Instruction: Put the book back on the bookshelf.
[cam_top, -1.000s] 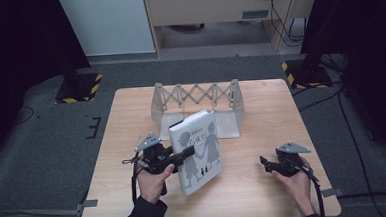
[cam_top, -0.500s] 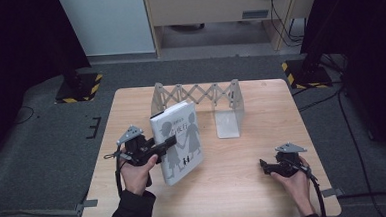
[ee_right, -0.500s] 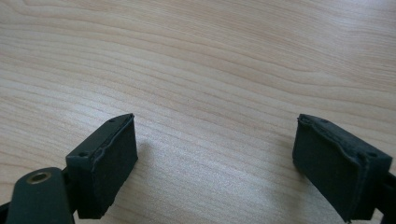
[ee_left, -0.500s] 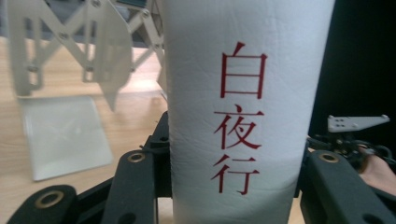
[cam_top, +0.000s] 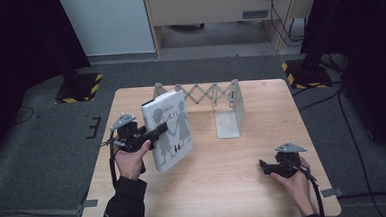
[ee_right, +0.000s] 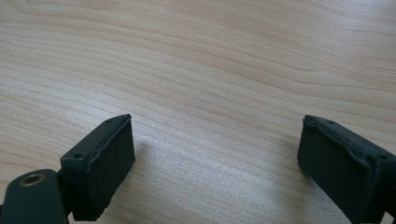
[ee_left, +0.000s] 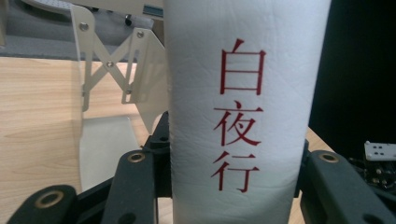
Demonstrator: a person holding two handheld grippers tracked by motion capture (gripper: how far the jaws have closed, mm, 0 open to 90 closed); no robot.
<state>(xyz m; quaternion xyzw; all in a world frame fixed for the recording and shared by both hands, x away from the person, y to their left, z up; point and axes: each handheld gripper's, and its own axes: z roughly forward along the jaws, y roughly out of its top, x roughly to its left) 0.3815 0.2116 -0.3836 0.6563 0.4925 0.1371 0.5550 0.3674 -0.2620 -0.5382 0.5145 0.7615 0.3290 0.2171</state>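
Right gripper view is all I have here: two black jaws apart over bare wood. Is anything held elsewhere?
Observer: Yes. The left gripper is shut on a white book, lifted and tilted above the table.
Operator: Where does it grip?
Observer: Across the spine, which bears red characters.
Operator: Anything behind the book?
Observer: An expanding metal book rack stands at the table's far edge.
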